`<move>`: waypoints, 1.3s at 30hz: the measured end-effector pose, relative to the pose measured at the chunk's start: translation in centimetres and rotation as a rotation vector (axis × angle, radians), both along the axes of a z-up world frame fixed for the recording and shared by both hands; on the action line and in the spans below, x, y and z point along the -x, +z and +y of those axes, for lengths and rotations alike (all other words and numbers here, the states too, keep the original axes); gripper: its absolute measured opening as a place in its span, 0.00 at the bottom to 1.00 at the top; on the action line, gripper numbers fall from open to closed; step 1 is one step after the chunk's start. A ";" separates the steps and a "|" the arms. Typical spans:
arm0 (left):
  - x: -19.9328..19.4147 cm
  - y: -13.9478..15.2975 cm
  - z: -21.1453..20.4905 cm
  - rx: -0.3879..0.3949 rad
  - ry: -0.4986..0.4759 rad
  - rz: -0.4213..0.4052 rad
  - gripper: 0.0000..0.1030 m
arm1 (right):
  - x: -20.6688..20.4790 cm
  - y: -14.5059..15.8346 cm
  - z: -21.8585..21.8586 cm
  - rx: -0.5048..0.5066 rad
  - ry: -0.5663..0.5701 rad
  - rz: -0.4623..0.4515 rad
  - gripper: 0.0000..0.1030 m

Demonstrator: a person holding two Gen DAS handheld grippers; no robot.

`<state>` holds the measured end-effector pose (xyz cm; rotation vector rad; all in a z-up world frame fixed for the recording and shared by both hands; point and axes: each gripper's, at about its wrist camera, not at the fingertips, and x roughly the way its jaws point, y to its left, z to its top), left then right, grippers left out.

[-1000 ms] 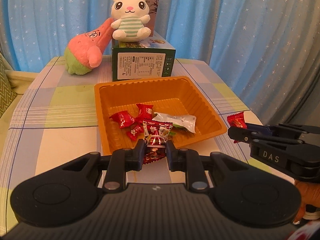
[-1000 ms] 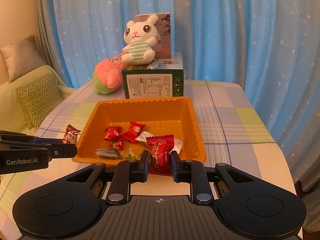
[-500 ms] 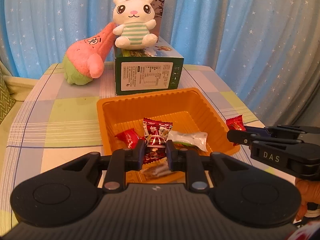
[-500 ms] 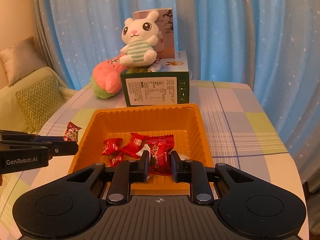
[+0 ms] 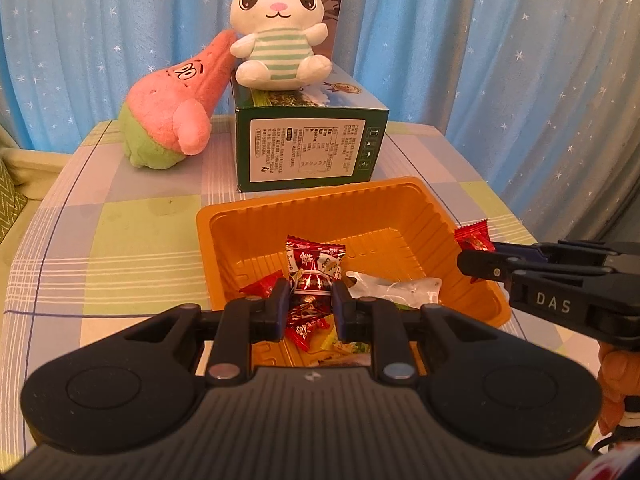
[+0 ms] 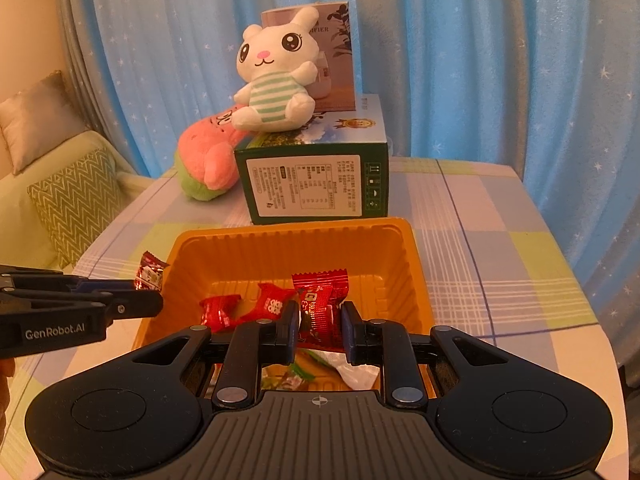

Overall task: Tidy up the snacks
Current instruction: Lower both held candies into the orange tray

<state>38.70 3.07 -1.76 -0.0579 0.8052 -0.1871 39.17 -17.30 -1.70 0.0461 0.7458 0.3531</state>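
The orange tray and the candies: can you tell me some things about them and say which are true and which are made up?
1. The left gripper is shut on a dark red candy. True.
2. The right gripper is open and holds nothing. False: it is shut on a red snack packet.
3. The orange tray already has candies lying in it. True.
4. The white bunny plush sits inside the tray. False: it sits on top of the green box behind the tray.
5. The pink and green plush lies on the table beside the green box. True.
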 end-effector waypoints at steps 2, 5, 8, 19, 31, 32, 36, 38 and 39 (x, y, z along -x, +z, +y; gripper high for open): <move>-0.4 -0.2 -0.1 -0.007 -0.007 0.003 0.19 | -0.6 -0.3 0.1 -0.001 -0.001 0.009 0.22; -1.0 -0.5 -0.2 -0.015 -0.014 0.010 0.19 | -1.4 -0.7 0.2 -0.003 -0.004 0.025 0.22; -1.6 -0.9 -0.3 -0.014 -0.019 0.018 0.19 | -2.0 -1.1 0.2 -0.005 -0.005 0.038 0.22; -3.2 -2.4 -0.7 -0.007 -0.032 0.057 0.20 | -3.7 -2.3 0.1 -0.011 -0.011 0.080 0.22; -3.6 -2.9 -1.3 -0.009 -0.045 0.054 0.32 | -4.0 -2.7 -0.1 -0.019 -0.015 0.092 0.22; -3.5 -2.9 -1.2 -0.012 -0.042 0.055 0.32 | -4.0 -2.7 -0.2 -0.019 -0.015 0.092 0.22; -3.2 -2.9 -0.9 -0.032 -0.034 0.055 0.32 | -4.0 -2.7 -0.2 -0.023 -0.016 0.093 0.22; -3.0 -2.9 -0.8 -0.037 -0.030 0.056 0.32 | -3.8 -2.7 -0.1 -0.025 -0.014 0.094 0.22; -2.9 -2.9 -0.8 -0.039 -0.030 0.057 0.32 | -3.8 -2.6 -0.1 -0.026 -0.012 0.094 0.22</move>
